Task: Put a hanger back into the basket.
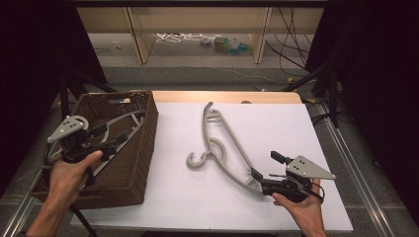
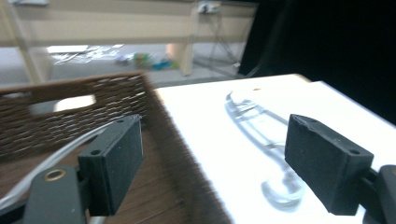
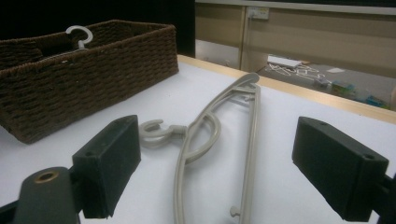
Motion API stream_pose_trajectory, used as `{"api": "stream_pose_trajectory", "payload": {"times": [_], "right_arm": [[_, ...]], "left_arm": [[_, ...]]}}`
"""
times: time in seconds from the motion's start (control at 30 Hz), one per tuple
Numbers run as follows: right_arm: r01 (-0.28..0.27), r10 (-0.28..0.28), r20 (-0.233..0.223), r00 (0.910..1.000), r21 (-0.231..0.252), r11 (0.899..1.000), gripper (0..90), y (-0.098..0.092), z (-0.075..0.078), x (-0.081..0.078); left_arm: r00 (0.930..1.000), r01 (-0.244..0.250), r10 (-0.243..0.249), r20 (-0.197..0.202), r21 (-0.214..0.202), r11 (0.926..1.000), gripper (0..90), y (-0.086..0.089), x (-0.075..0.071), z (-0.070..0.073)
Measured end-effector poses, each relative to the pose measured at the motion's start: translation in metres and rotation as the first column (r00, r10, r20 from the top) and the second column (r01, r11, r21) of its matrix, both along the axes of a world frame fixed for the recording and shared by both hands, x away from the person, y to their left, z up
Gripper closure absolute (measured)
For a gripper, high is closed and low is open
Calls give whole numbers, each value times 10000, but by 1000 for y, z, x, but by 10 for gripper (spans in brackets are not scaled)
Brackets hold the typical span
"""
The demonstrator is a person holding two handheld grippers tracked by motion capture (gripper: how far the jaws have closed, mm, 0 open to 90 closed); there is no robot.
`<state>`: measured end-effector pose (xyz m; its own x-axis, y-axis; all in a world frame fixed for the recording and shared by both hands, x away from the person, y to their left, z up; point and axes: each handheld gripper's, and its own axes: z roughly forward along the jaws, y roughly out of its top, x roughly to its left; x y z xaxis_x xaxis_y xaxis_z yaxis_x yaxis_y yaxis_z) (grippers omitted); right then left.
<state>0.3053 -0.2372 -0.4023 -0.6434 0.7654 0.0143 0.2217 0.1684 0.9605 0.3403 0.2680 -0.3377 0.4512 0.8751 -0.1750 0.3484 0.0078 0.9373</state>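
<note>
**Grey hanger flat on the white table, a second one in the wicker basket**

A grey plastic hanger [image 1: 225, 148] lies flat on the smooth white table [image 1: 276, 128], near its middle. It is slim and curved, with a moulded open hook and a small loop beneath it. Its long axis runs diagonally, from the far end near the table's back edge to the near end by the right gripper [image 1: 261, 172]. The hook points left, toward the basket [image 1: 136, 163].

The basket is dark brown woven wicker, rectangular, with a cut-out handle in its far wall; it sits at the table's left edge. Inside it lies another hanger [image 1: 121, 129] of the same grey plastic, its hook [image 3: 79, 35] rising above the rim in the right gripper view.

The right gripper, held in the right hand [image 1: 301, 210], has its black, matte, block-shaped jaws spread wide on either side of the near end of the table hanger, gripping nothing. The left gripper [image 1: 111, 140], held over the basket by the left hand [image 1: 69, 175], is likewise spread wide and empty.
</note>
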Motion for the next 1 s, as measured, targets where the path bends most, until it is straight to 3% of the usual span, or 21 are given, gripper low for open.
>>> {"api": "stream_pose_trajectory", "payload": {"times": [0.13,0.27,0.33,0.53,0.77,1.0], "right_arm": [[16,-16,5,10000,1,10000,163,-1,0,0],[72,-72,24,10000,54,10000,163,-2,-1,1],[50,-51,47,10000,139,9999,163,-3,-3,1],[88,-89,76,9999,160,9998,162,-3,-4,2],[50,-50,43,10000,174,9998,162,-2,-5,2],[105,-105,-38,9999,71,9999,162,-2,-5,1]], "left_arm": [[9975,673,-666,237,-307,9973,184,-17,-3,-9],[9949,824,-806,601,-276,9962,181,-27,-4,-15],[9934,902,-863,761,-501,9947,180,-31,-6,-19],[9870,1375,-1327,908,-491,9893,170,-43,-14,-29],[9757,1844,-1828,1209,-16,9829,165,-61,-25,-38],[9609,2370,-2416,1349,496,9702,165,-76,-33,-51]]}}
